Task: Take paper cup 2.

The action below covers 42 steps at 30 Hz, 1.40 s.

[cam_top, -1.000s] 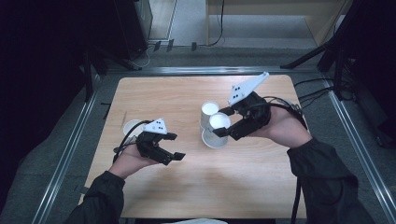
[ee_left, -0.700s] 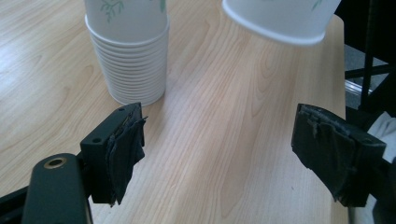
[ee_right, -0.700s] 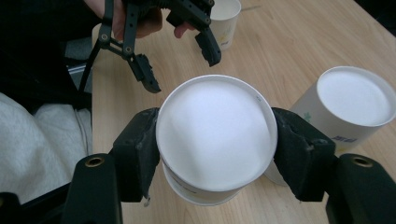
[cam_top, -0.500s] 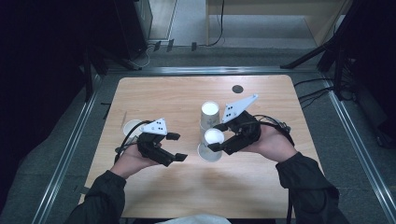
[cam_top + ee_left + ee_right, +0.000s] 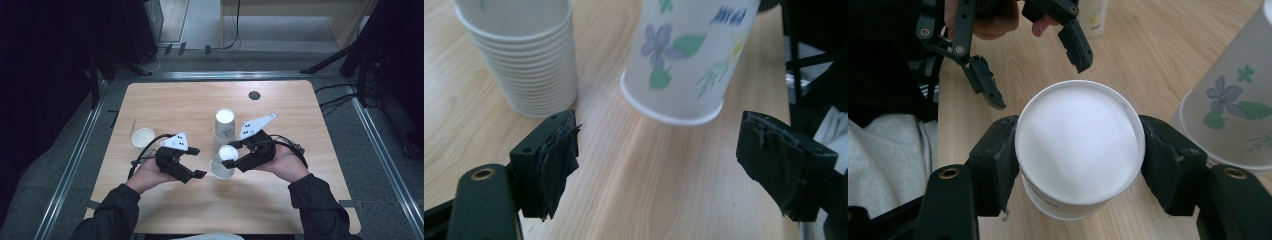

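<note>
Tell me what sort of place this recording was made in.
Probably a lab or recording workspace: a bare wooden table inside a metal floor frame, cables across grey flooring, and dark equipment stands around it.

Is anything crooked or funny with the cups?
Yes: the flowered cup in the right claw is upside down and tilted, its rim off the table. The stack of cups stands straight.

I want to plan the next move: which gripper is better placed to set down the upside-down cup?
Right. The right gripper is shut on the upside-down cup, low over the table; the left gripper is open beside it.
</note>
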Motion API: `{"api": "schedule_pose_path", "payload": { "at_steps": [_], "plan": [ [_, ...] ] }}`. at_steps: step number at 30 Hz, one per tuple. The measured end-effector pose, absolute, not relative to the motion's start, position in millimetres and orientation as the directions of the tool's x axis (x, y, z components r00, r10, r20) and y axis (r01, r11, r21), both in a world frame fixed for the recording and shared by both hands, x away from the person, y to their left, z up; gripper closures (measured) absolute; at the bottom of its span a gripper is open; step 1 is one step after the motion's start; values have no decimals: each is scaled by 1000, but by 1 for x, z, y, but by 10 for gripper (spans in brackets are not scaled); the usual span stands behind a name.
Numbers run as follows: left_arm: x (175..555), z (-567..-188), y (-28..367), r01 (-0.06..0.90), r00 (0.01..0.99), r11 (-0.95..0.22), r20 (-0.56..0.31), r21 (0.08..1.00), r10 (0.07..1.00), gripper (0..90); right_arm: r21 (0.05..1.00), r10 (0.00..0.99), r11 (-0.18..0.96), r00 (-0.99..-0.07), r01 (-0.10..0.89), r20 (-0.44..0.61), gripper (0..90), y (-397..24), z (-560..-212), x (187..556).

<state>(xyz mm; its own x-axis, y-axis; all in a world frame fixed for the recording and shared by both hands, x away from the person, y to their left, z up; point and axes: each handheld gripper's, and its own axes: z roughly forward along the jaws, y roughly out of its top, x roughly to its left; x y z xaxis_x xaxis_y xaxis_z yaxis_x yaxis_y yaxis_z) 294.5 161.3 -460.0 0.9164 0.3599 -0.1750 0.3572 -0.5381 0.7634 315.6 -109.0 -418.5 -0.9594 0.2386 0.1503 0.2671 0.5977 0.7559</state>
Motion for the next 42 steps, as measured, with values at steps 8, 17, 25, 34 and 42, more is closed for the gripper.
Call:
{"api": "schedule_pose_path", "payload": {
  "at_steps": [8,17,25,34,42],
  "plan": [
    [296,-467,152,346,927,-520,-198,781,319,174,770,218,579,-961,270,172,364,-100,-429,314],
    [293,-472,146,312,941,-541,-176,781,289,175,772,206,566,-957,289,207,364,-92,-432,312],
    [291,-474,141,305,945,-543,-179,782,273,175,779,190,553,-955,297,229,365,-85,-432,310],
    [287,-472,140,257,957,-553,-130,792,258,266,788,183,535,-953,304,243,365,-85,-431,310],
    [288,-471,141,261,957,-585,-125,768,263,306,792,168,545,-961,276,220,347,-85,-434,310]
  ]
}}
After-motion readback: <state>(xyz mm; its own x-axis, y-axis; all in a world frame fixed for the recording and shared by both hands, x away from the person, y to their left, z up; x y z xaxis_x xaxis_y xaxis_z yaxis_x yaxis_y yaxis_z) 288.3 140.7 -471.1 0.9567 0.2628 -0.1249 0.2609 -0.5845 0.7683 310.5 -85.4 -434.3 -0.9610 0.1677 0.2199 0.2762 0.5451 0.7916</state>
